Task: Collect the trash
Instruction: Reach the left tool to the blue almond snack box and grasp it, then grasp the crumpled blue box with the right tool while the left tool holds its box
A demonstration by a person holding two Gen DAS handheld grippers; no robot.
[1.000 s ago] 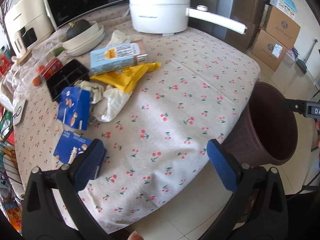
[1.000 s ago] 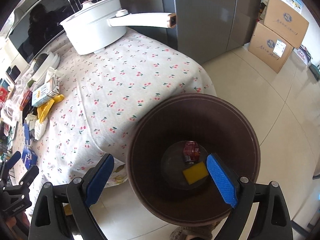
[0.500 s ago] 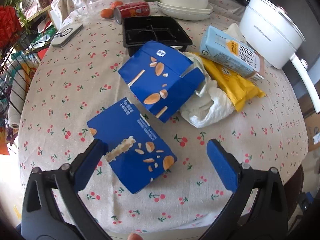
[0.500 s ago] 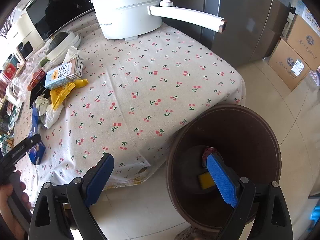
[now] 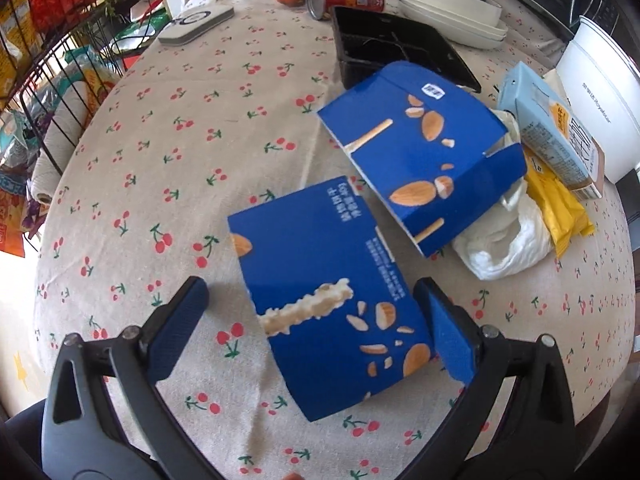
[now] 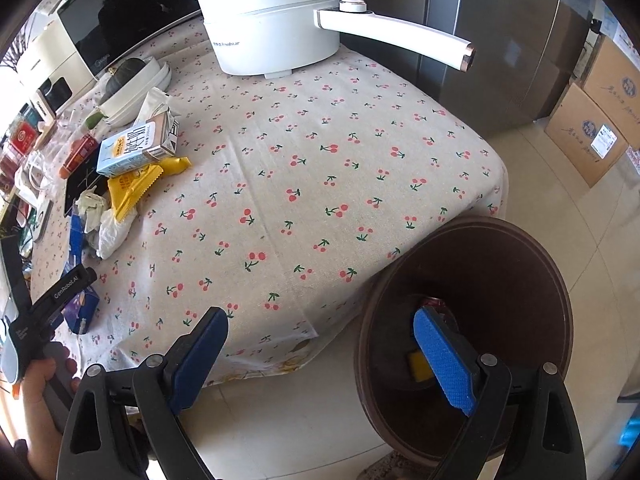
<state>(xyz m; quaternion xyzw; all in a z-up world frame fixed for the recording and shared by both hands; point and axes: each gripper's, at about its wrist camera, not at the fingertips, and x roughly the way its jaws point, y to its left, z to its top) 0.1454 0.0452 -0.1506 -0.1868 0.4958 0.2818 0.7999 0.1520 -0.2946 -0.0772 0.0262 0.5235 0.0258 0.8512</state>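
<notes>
The left claw stood wide, straddling the near blue box, which lay flat on the table, long axis angled across the gap. The right claw, wide and empty, hovered by the bin.

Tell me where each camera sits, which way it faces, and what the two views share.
Left wrist: mounted on the left claw, looking steeply down at the tabletop; its open blue fingers straddle the near blue snack box; no hand clearly visible.
Right wrist: mounted on the right claw, off the table's edge, looking across the cherry tablecloth and into the brown trash bin; the person's left hand shows.
Shared: milk carton, yellow wrapper, white pot, and both blue boxes.
</notes>
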